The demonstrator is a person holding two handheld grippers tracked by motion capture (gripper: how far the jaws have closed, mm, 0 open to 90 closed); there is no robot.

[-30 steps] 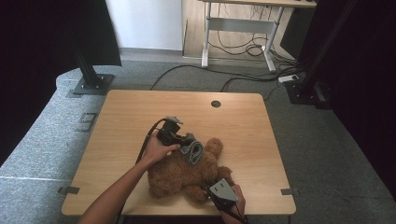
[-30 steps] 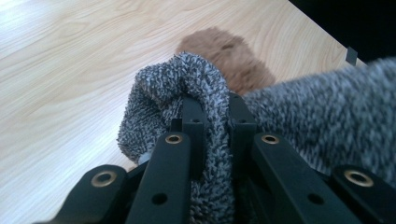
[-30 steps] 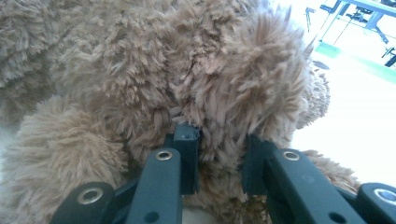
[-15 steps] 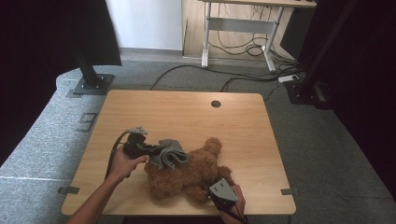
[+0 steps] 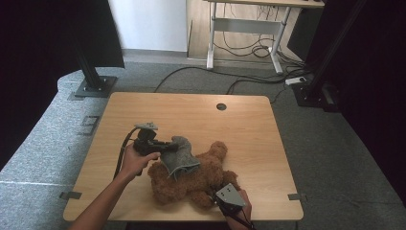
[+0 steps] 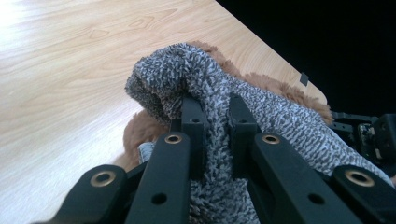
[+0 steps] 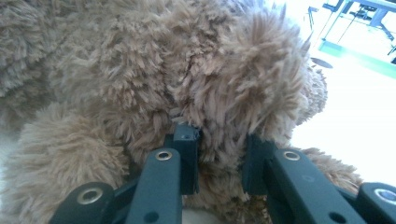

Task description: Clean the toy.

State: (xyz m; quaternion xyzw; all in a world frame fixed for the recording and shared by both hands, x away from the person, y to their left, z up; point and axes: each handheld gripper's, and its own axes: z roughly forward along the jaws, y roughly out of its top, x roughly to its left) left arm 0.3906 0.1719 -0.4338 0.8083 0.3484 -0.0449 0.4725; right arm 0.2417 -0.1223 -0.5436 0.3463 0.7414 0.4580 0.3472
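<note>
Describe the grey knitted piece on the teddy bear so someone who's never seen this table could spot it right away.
Start at the wooden table and find the brown teddy bear lying near its front edge. Draped over the bear's upper side is the grey knitted garment, pinched by the left hand-held gripper. It is the only speckled grey fabric against the brown fur.

No readable text, label, brand, number or sign anywhere in the high view or either gripper view
</note>
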